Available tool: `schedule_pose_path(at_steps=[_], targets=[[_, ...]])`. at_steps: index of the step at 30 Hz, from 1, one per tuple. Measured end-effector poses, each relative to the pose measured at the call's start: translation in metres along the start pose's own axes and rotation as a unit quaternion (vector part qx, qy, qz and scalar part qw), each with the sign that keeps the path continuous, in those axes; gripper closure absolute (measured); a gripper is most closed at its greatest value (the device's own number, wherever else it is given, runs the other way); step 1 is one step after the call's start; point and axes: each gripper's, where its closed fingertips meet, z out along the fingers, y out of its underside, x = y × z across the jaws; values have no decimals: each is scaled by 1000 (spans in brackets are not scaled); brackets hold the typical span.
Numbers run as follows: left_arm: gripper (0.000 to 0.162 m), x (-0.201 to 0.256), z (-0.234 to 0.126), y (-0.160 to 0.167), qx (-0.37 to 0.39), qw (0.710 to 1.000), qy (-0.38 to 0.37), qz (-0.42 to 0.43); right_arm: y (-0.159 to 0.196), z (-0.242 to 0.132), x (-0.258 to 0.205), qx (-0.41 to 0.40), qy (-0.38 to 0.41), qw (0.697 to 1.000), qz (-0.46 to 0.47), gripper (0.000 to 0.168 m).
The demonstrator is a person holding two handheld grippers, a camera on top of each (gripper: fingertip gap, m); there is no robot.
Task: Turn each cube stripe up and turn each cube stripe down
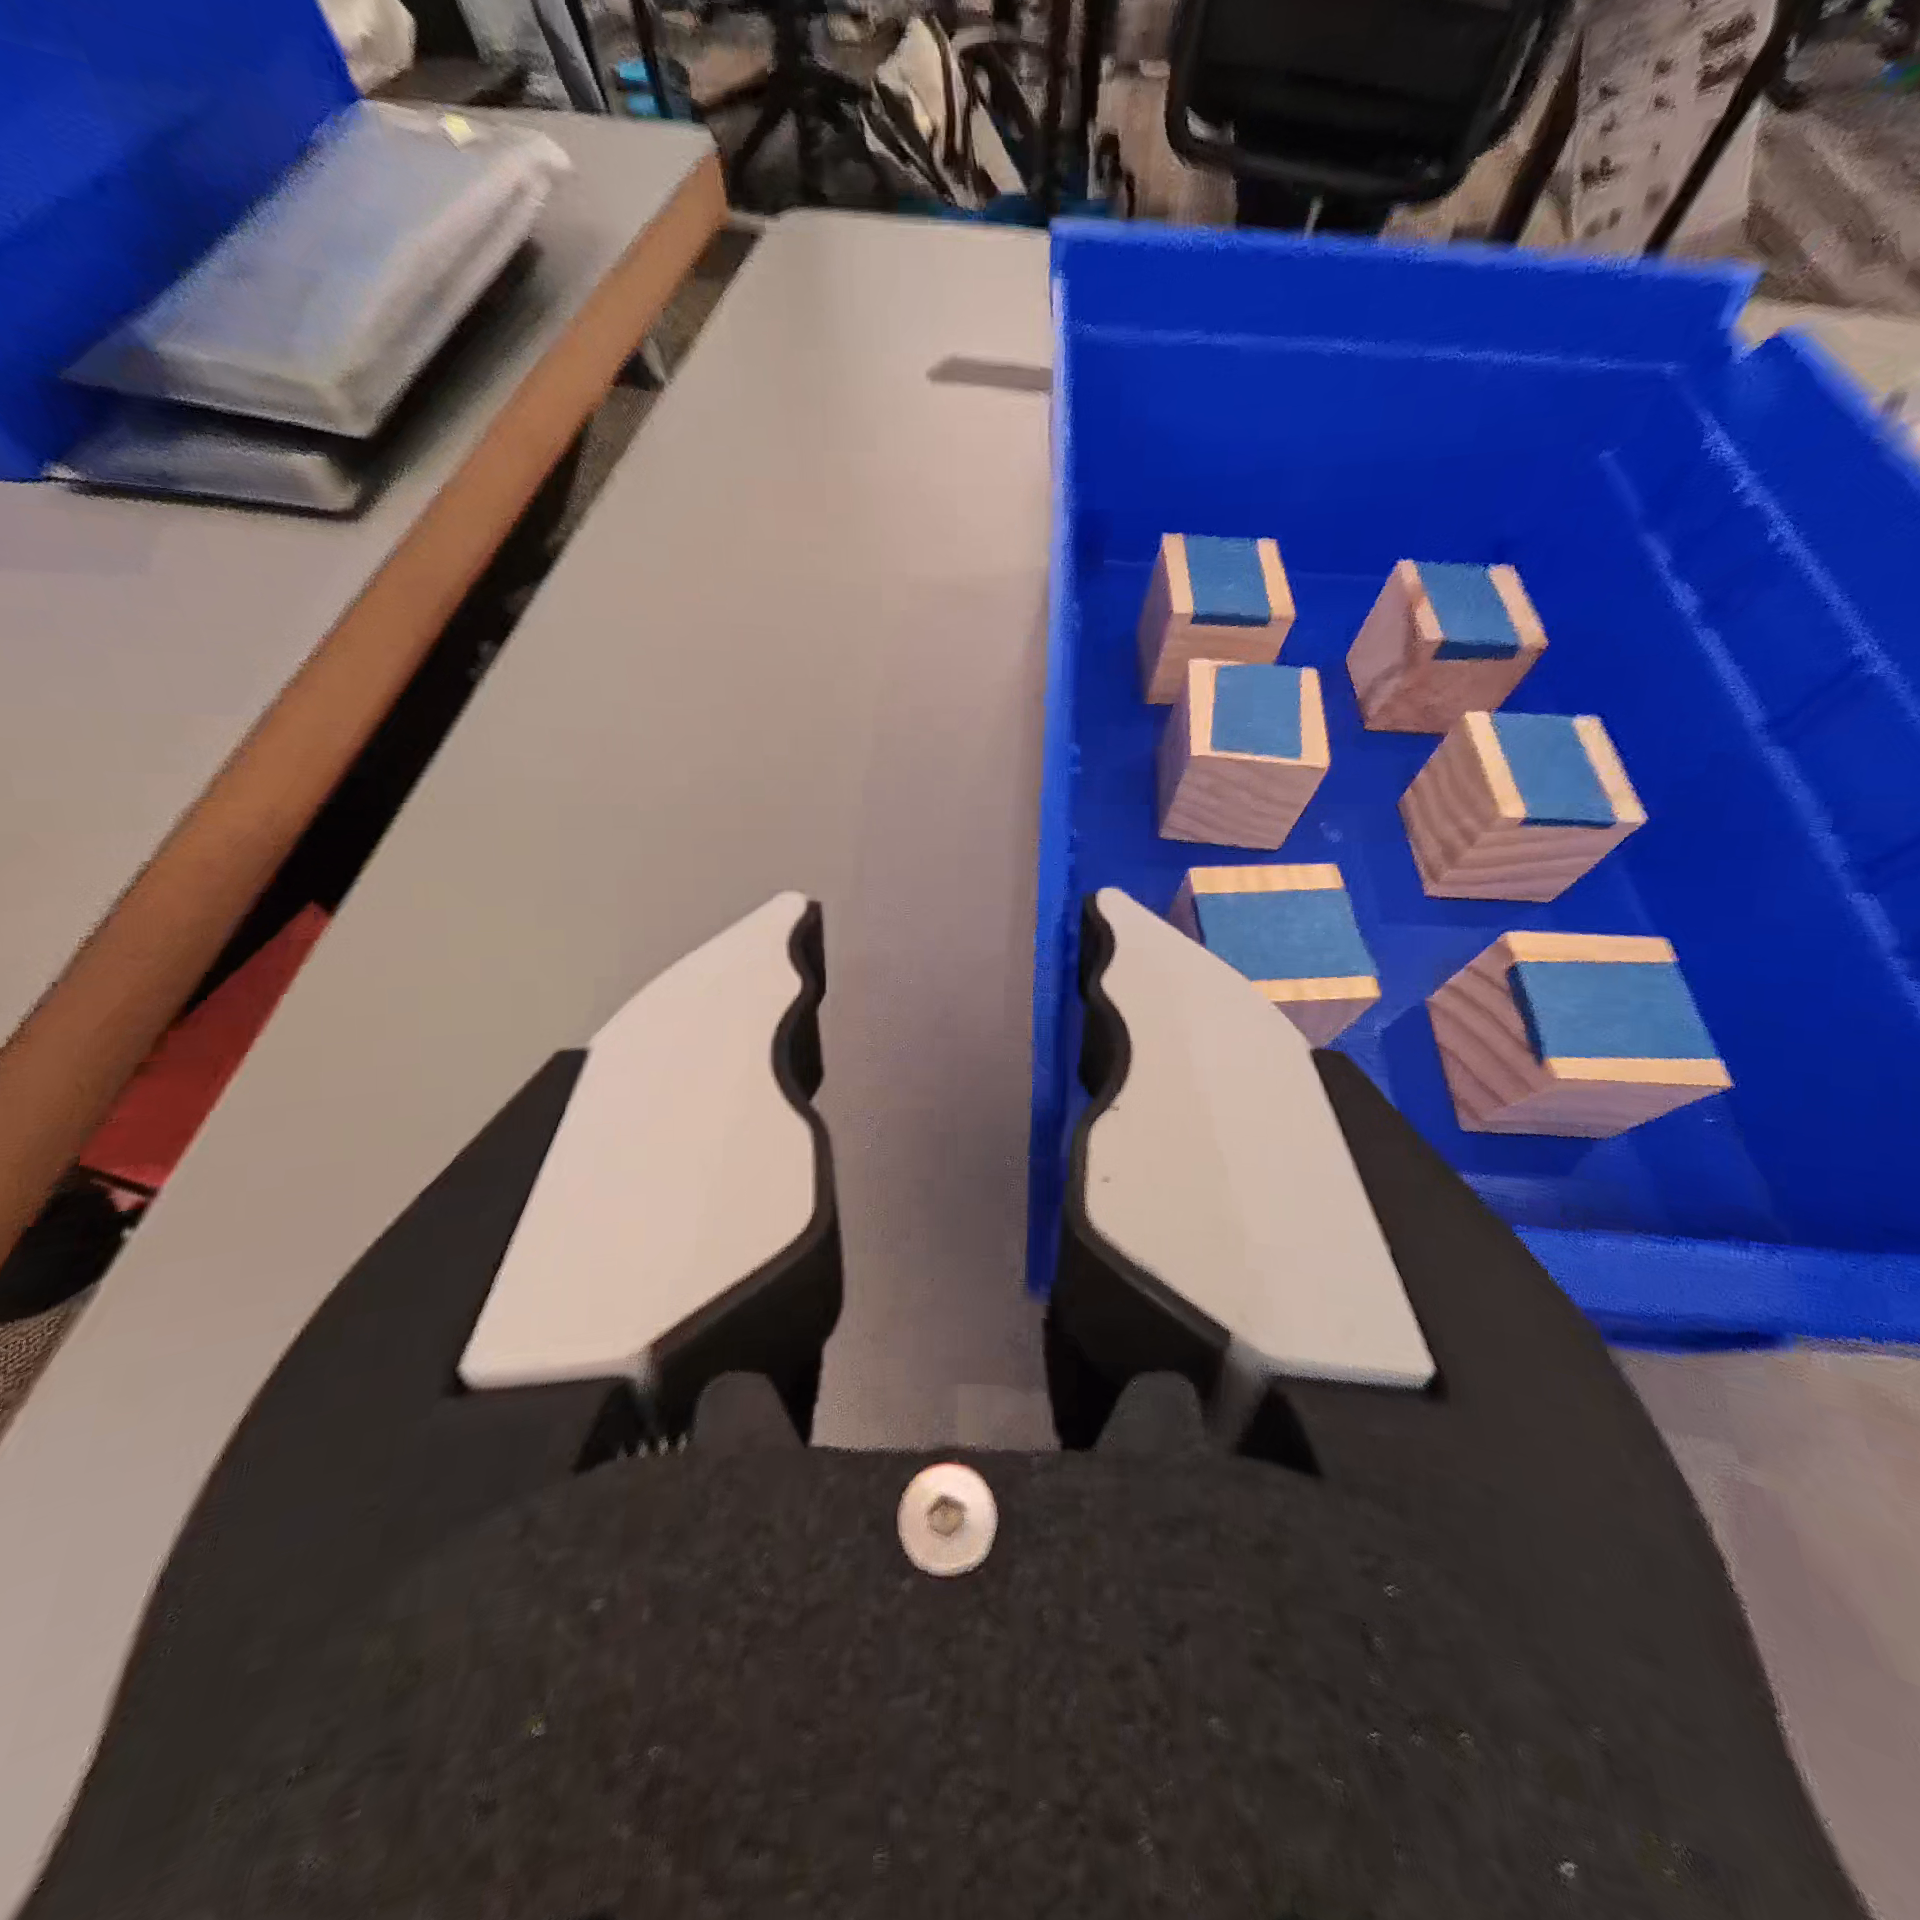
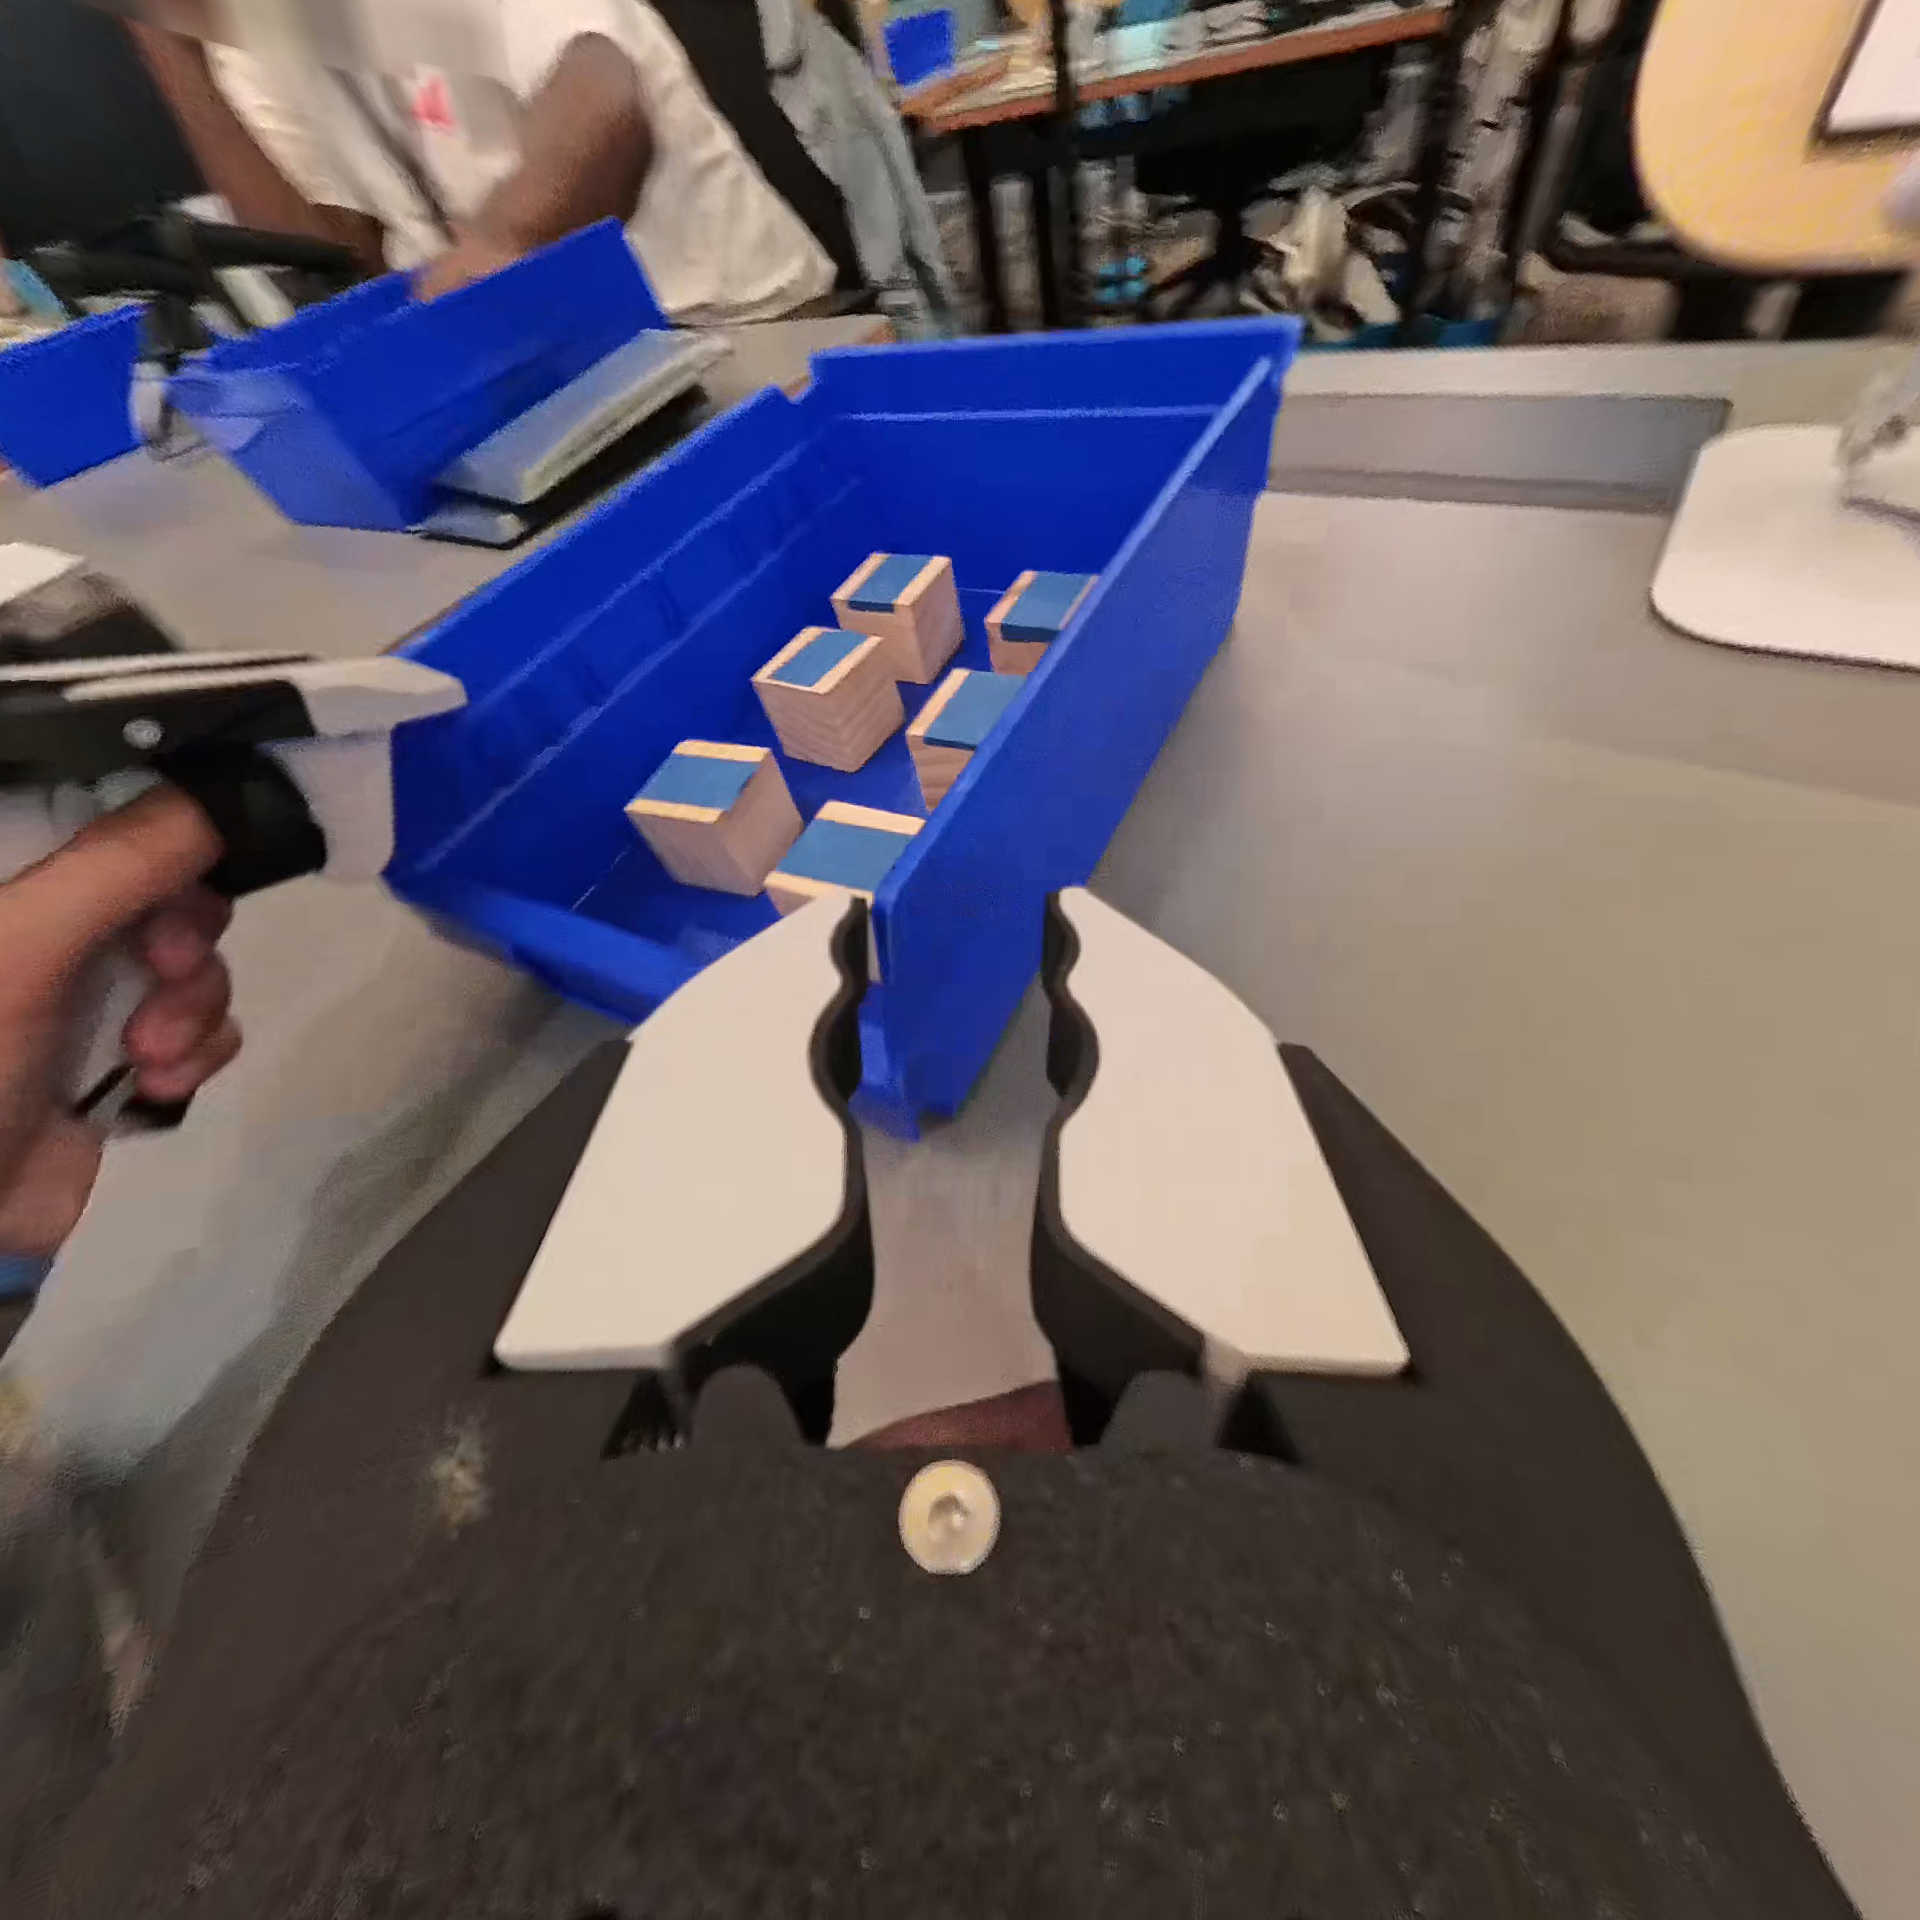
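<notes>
Six wooden cubes [image 1: 1243, 756] sit inside a blue bin [image 1: 1351, 312] on the grey tabletop [image 1: 727, 623], in two rows of three. Every cube shows its blue stripe on the top face.

Left gripper [image 1: 951, 935]: jaws parted to a moderate gap, empty. It hangs over bare tabletop just outside the bin's left wall; the cubes lie ahead and to the right of the jaws, across that wall. Nearest cube [image 1: 1283, 945] is partly hidden behind the right-hand finger.

Right gripper [image 2: 951, 935]: jaws parted to a similar gap, empty. The bin's near corner shows between the jaws; cubes [image 2: 826, 696] lie ahead and left, inside the bin. No jaw touches a cube.

In the right wrist view the left gripper [image 2: 343, 727] shows at the bin's far side, held by a hand [image 2: 114, 966]. A second blue bin [image 2: 416, 384] stands further back.
</notes>
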Motion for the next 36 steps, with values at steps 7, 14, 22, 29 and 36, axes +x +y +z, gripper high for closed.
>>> schedule_pose_path(at_steps=[7, 14, 22, 29, 36], targets=[[112, 81, -86, -29, 65, 995, 71, 12, -2, -114, 70, 15, -91, 991, -102, 129], [111, 246, -150, 4, 97, 971, 219, 21, 18, -224, 184, 89, -27, 994, -55, 147], [112, 312, -125, 65, 55, 960, 272, 18, 39, -262, 231, 79, 2, 997, -8, 128], [112, 309, -97, 58, 47, 963, 264, 27, 36, -237, 233, 52, 2, 998, -38, 119], [112, 297, -95, 66, 28, 969, 240, 50, 15, -217, 227, 80, -25, 995, -56, 122]])
